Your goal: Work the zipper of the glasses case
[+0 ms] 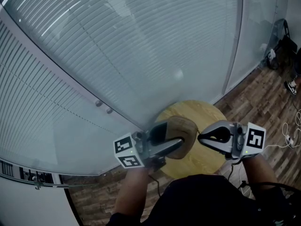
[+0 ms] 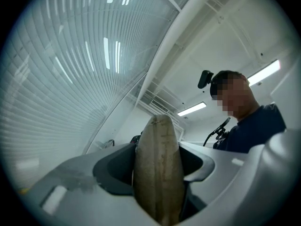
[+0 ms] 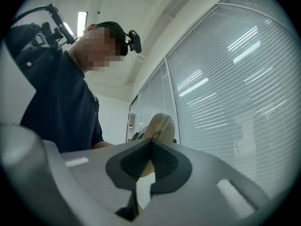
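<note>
Head view: a tan, soft-looking, rounded glasses case is clamped in the left gripper above a round pale-wood table. The right gripper points left, its tip just beside the case's edge.

Left gripper view: grey jaws with dark pads press both sides of the case's narrow, seamed edge.

Right gripper view: the ribbed dark pads meet, fully closed. Whether they pinch anything cannot be made out. The case sits just beyond their tips.
</note>
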A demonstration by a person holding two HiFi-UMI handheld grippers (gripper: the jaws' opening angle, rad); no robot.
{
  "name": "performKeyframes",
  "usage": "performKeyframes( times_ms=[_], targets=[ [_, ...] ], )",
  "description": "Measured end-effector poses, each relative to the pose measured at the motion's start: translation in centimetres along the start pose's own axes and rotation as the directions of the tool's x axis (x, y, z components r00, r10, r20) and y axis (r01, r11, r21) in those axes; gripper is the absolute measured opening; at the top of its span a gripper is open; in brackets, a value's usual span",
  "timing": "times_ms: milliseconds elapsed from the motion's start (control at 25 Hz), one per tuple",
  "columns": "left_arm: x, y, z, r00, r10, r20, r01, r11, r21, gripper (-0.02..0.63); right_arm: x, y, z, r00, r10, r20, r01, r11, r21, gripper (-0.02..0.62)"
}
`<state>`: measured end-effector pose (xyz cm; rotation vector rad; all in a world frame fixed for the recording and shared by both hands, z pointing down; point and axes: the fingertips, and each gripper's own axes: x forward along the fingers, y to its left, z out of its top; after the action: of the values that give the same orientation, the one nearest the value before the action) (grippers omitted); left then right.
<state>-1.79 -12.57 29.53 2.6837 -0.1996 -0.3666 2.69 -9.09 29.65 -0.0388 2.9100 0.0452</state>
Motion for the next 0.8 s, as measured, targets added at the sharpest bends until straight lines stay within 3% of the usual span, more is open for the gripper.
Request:
performKeyframes(
  times_ms=[80, 160, 240, 320, 400, 520, 560, 600, 800],
  targets=[
    [-0.1, -0.6, 1.0, 0.999, -0.005, 0.031, 0.004, 1.000, 0.015, 0.284, 0.3, 0.6, 0.4, 1.000, 0.021, -0.012, -0.022, 0.999, -0.050, 0.006],
    [-1.4, -0.5, 4.2, 0.986, -0.016, 0.167, 0.020, 1.000, -0.024, 0.282, 1.4, 1.9, 0.0, 0.995, 0.059, -0.075, -0.069, 0.989, -0.132, 0.006],
    [-3.3, 0.0, 8.1, 0.956, 0.001, 0.292, 0.009, 0.999, -0.034, 0.281, 2.3, 3.4, -1.8, 0.986, 0.079, -0.150, -0.103, 0.981, -0.162, 0.006],
    [-3.6, 0.1, 8.8, 0.971, 0.057, 0.234, -0.070, 0.997, 0.046, 0.282, 1.6, 4.1, -3.4, 0.984, 0.057, -0.171, -0.077, 0.991, -0.113, 0.006],
    [-2.3, -0.2, 6.9, 0.988, 0.111, 0.104, -0.124, 0.984, 0.126, 0.284, -0.2, 2.6, -2.9, 0.993, -0.041, -0.109, 0.036, 0.998, -0.053, 0.008],
    [-1.0, -0.2, 4.7, 0.996, 0.088, 0.025, -0.091, 0.989, 0.113, 0.285, -0.9, -1.4, 0.4, 0.986, -0.163, 0.045, 0.161, 0.986, 0.048, 0.035],
    [-0.9, 0.0, 4.3, 0.997, 0.074, 0.017, -0.075, 0.992, 0.097, 0.285, -0.4, -2.2, 1.1, 0.983, -0.168, 0.068, 0.163, 0.983, 0.080, 0.111],
    [-0.9, 0.1, 3.9, 0.998, 0.062, 0.007, -0.062, 0.994, 0.085, 0.285, 0.1, -2.5, 1.5, 0.984, -0.162, 0.077, 0.154, 0.983, 0.104, 0.141],
    [0.5, -1.4, 1.6, 0.999, -0.011, -0.053, 0.015, 0.997, 0.076, 0.287, 0.6, -1.1, 1.1, 0.993, -0.083, 0.086, 0.068, 0.985, 0.161, 0.137]
  ],
)
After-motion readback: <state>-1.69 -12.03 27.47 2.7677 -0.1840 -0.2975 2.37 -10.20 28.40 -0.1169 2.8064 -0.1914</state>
